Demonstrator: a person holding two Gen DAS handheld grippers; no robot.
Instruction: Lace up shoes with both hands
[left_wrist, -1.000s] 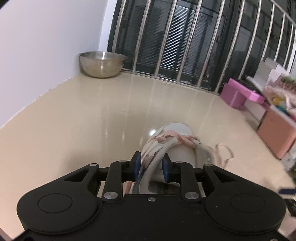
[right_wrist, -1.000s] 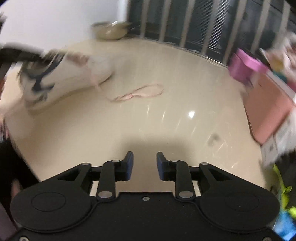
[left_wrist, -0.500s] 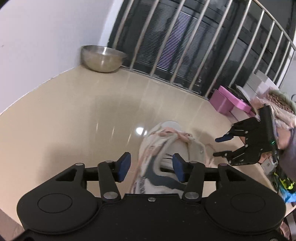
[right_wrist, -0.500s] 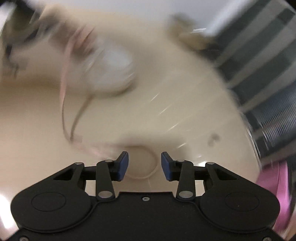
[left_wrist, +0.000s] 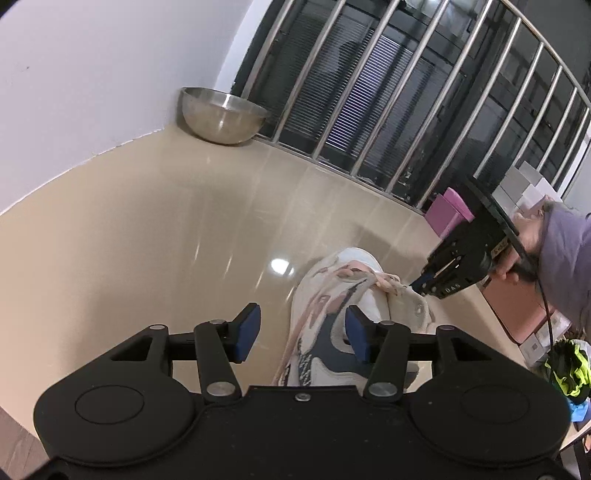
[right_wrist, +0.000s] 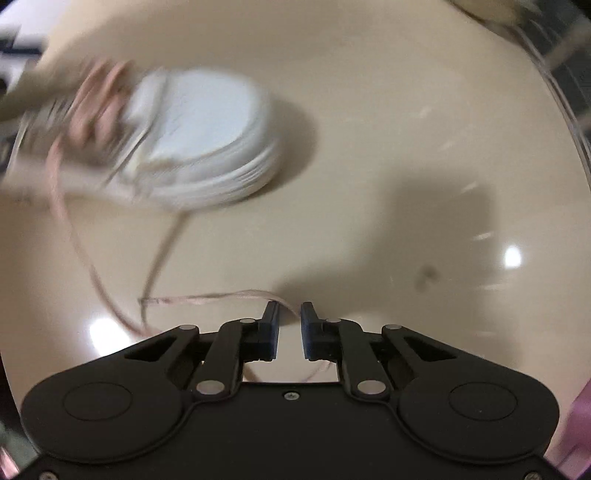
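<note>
My left hand-held gripper (left_wrist: 302, 332) has spread and let go of the shoe (left_wrist: 343, 317) on the floor (left_wrist: 147, 236). Right hand-held gripper (right_wrist: 290, 317), nearly closed, now straddles the lace (right_wrist: 207, 296), so I reckon threading's next.

Left gripper (left_wrist: 301, 338): matte black body, two round embossed discs, silver pivot screws, blue pads on black fingers (left_wrist: 248, 332). Right gripper (right_wrist: 289, 330): identical build; seen from the left wrist view, white lettering and a yellow label. Person's sleeve (left_wrist: 567, 258): purple-grey fabric.
</note>
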